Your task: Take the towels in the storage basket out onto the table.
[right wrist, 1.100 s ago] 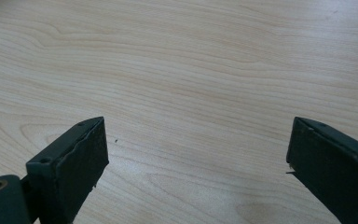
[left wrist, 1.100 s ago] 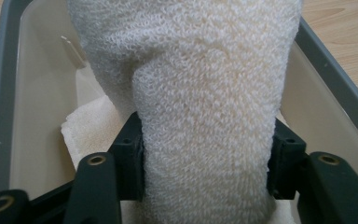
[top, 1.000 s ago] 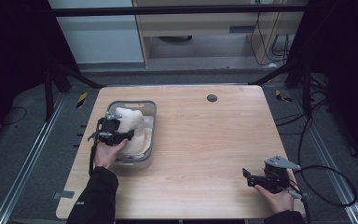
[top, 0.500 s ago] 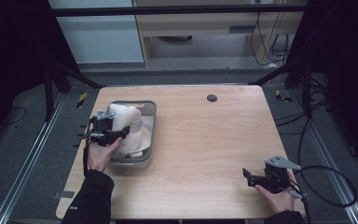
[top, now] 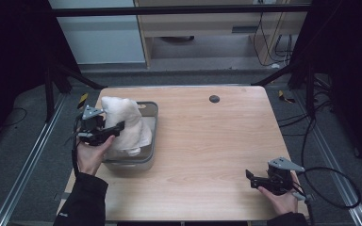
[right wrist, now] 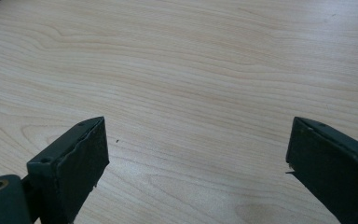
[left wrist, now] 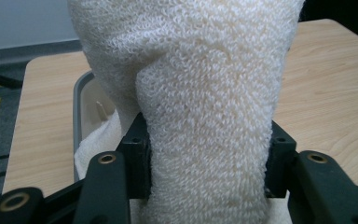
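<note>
While the left gripper (top: 115, 128) clamped the cream towel (top: 122, 123), which hung lengthwise above the grey tub (top: 152, 141), the right gripper (top: 250, 178) gaped empty, well apart across the table (top: 207, 141).

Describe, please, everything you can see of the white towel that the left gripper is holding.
The towel is cream-white terry cloth with a looped, nubbly pile, bunched into a thick, soft column. The left gripper is shut on it, its black pads pressing in from both sides so the cloth bulges above and below them. The upper part stands raised over the grey tray at the table's left side, while its lower folds hang down into the tray.
</note>
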A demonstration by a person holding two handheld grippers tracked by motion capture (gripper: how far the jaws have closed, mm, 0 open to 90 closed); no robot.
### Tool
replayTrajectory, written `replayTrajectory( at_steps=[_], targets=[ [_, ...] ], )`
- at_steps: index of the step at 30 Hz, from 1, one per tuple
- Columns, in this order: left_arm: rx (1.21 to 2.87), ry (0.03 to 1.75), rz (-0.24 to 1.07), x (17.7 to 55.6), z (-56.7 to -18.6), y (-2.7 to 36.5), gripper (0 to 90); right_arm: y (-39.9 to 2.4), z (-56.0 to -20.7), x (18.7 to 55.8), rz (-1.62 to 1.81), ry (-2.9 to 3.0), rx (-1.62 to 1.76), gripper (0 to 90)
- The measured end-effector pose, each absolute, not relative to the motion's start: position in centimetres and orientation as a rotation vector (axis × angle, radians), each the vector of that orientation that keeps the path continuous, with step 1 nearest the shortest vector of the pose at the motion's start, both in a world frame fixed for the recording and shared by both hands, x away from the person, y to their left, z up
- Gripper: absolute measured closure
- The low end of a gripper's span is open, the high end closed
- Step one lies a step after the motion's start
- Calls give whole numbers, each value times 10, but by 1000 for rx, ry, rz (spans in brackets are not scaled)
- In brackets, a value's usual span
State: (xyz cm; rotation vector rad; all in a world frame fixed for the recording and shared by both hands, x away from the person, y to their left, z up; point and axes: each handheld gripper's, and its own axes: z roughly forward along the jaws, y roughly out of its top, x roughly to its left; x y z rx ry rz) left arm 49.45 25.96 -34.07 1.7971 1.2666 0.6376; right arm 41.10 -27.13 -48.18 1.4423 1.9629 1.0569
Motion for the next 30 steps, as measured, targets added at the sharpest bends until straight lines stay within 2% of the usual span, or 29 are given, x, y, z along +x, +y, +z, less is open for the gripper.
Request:
replayTrajectory(
  at_steps=[19, 30],
  targets=[
    [1778, 1112, 676, 465, -296, 249, 481, -272, -481, 410, 1065, 1954, 1440, 58],
    [1781, 1061, 644, 459, -284, 238, 480, -272, -480, 410, 1064, 1953, 1436, 63]
  ],
)
